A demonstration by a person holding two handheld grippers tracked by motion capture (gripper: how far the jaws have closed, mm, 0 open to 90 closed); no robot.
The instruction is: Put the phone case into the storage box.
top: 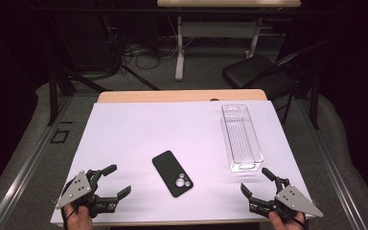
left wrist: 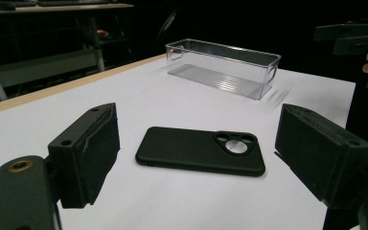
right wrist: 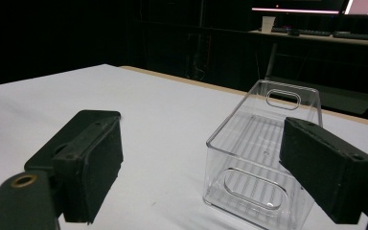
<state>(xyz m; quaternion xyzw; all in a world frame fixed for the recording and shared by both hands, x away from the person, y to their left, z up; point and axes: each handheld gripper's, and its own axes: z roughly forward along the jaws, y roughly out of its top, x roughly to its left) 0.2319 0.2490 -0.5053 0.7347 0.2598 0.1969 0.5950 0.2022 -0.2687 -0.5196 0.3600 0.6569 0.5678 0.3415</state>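
Note:
A black phone case (top: 173, 173) lies flat, camera cutouts up, on the white table cover (top: 139, 129), near the front middle. My left gripper (top: 117, 180) rests at the front left, open, jaws aimed at the case (left wrist: 201, 150) with nothing between them. A clear empty plastic bin (top: 241, 138) stands lengthwise at the right. At the front right my right gripper (top: 257, 181) is open and empty, pointing toward the bin's near end (right wrist: 263, 165). The right gripper (left wrist: 359, 38) also appears at the top right of the left gripper view.
The white cover leaves a strip of wooden table edge (top: 182, 96) bare at the back. Beyond it stand a black folding chair (top: 263, 72), desk legs (top: 179, 48) and floor cables. A desk with monitors and a cup (right wrist: 267, 23) is behind the bin in the right gripper view.

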